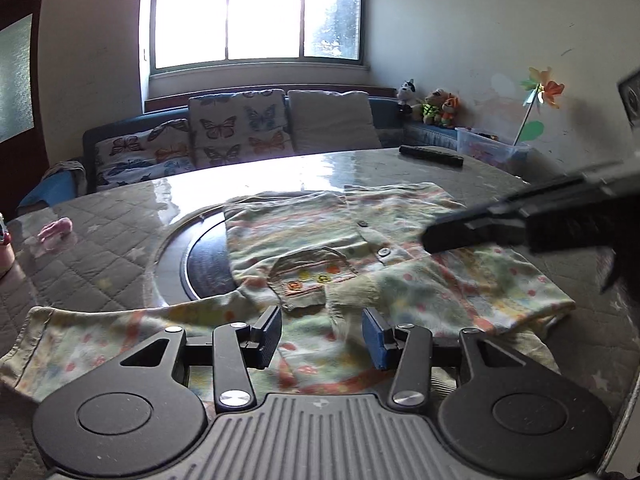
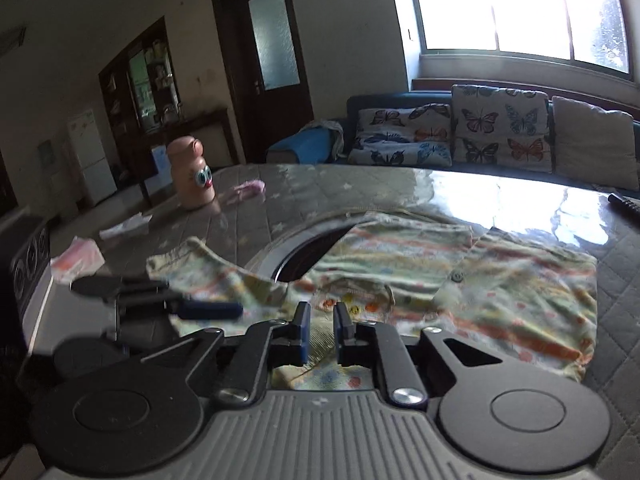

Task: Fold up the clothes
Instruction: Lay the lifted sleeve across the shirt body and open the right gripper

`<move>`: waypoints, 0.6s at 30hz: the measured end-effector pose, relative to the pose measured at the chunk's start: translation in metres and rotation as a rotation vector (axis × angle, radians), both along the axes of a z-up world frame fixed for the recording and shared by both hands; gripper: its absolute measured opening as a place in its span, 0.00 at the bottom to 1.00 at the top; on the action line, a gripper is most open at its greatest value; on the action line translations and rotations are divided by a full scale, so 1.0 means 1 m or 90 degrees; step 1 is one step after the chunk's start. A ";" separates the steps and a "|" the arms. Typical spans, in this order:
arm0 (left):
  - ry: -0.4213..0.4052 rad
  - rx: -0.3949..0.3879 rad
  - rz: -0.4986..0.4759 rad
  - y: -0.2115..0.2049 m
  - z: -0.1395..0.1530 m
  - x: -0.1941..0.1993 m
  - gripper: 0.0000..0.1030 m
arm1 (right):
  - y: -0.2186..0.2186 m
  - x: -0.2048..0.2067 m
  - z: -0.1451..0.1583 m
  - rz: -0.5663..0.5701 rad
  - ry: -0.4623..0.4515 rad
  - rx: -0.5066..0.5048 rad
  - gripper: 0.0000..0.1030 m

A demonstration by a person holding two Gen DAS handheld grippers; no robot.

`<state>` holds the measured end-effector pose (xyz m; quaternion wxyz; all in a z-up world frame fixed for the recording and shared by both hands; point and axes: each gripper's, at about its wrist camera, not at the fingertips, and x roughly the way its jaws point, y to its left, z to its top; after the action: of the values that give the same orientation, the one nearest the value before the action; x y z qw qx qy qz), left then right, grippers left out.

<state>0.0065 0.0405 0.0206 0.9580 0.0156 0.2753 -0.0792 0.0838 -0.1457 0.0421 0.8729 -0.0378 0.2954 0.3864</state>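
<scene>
The shirt (image 1: 360,248) lies spread on the table (image 1: 120,248), partly covering a dark round inset (image 1: 208,264). Left gripper (image 1: 322,338) hovers over the near hem, jaws apart, nothing between them. Right gripper (image 2: 322,330) shows only a narrow gap, empty too. Its far end is blurry in the left view.

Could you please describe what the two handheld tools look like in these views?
Both are alike. The left tool and right tool are matte black, each with two jointed linkage arms on silver pivot screws, round black discs at either side, and a grey ribbed plate at the base. The fingers carry blue ribbed pads. No cables or sleeves are visible.
</scene>
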 end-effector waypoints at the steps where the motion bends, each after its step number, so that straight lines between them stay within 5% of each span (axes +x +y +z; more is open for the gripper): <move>1: -0.001 0.000 0.001 0.000 0.001 0.001 0.47 | -0.007 0.000 -0.002 -0.007 0.003 -0.006 0.20; 12: 0.020 -0.013 -0.033 -0.020 -0.004 0.029 0.46 | -0.096 0.007 -0.054 -0.174 0.076 -0.096 0.18; 18: 0.062 -0.051 -0.010 -0.010 -0.011 0.046 0.45 | -0.104 0.009 -0.045 -0.166 0.050 -0.101 0.19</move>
<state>0.0520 0.0302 0.0091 0.9427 -0.0244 0.3181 -0.0980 0.0929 -0.2496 -0.0029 0.8976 -0.0531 0.3616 0.2463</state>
